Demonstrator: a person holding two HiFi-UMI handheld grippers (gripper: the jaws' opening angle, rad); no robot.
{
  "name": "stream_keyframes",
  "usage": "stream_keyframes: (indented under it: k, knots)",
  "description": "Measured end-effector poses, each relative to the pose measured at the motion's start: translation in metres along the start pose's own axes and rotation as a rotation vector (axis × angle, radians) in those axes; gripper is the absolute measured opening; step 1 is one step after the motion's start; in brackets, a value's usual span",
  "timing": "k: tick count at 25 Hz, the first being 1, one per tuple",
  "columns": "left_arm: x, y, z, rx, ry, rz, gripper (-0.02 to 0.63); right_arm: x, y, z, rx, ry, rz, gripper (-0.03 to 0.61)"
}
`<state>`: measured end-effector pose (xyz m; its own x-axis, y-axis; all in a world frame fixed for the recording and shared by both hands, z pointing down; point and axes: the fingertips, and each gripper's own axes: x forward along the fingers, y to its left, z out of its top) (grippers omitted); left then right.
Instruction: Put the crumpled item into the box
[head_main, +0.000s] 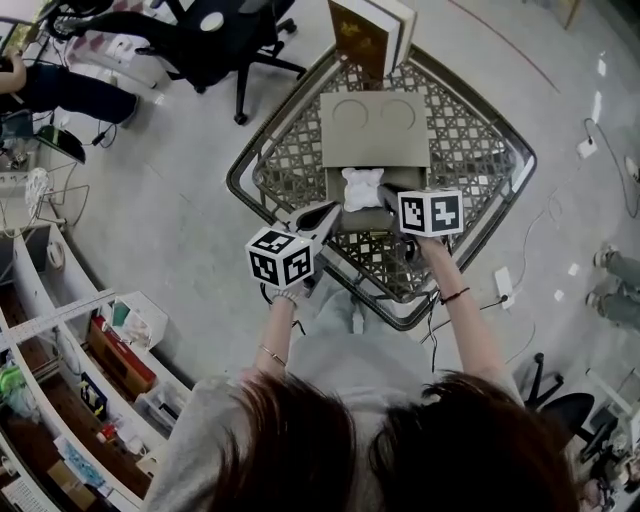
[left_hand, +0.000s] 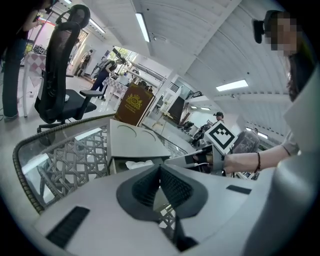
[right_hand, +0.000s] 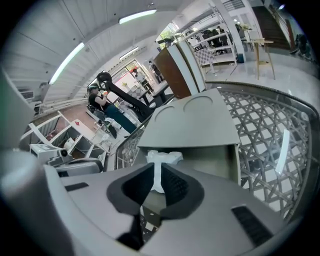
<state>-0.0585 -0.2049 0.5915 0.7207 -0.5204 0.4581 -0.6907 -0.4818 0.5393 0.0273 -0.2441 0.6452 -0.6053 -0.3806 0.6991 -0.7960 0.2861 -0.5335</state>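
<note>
- While the crumpled item (head_main: 361, 188) lies inside the open grey box (head_main: 407, 180), toward its left side, the right hand-held gripper (head_main: 386, 196) reaches in from the right and touches it.
- Seen in the right gripper view, the right hand-held gripper (right_hand: 156, 169) has its jaws drawn narrow, with a white fold of the crumpled item (right_hand: 165, 157) pinched in the slim gap between the pads.
- The box's flat lid (head_main: 375, 128), marked with two circles, is folded back on the far side of the box.
- The left hand-held gripper (head_main: 332, 209) sits at the box's near left corner. In its own view its jaws (left_hand: 160, 168) meet at the tips with nothing between them.
- The box stands on the bench (head_main: 482, 160), a glass top over a woven lattice with a dark rounded rim.
- A brown book-like case (head_main: 368, 36) stands at the bench's far edge.
- A black office chair (head_main: 215, 30) stands on the floor beyond the bench's left corner.
</note>
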Motion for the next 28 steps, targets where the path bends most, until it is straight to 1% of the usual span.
stream_keyframes:
  k: [5,8,15,18,22,28]
  knots:
    - [-0.007,-0.011,0.01,0.024,-0.021,-0.008,0.017,-0.016,0.012,0.006,-0.025,-0.048,0.027,0.037]
    - [-0.015,-0.021,0.014,0.046,-0.027,-0.018,0.017,-0.025,0.026,0.007,-0.046,-0.072,0.074,0.027]
    - [-0.037,-0.045,0.03,0.135,-0.06,-0.032,0.018,-0.065,0.061,0.02,-0.176,-0.178,0.159,0.023]
    - [-0.05,-0.054,0.042,0.18,-0.089,-0.02,0.017,-0.086,0.073,0.03,-0.215,-0.254,0.166,0.021]
    - [-0.065,-0.067,0.062,0.232,-0.142,-0.019,0.018,-0.113,0.084,0.04,-0.239,-0.35,0.173,0.021]
    - [-0.084,-0.085,0.085,0.286,-0.207,-0.025,0.017,-0.14,0.099,0.044,-0.289,-0.416,0.148,0.021]
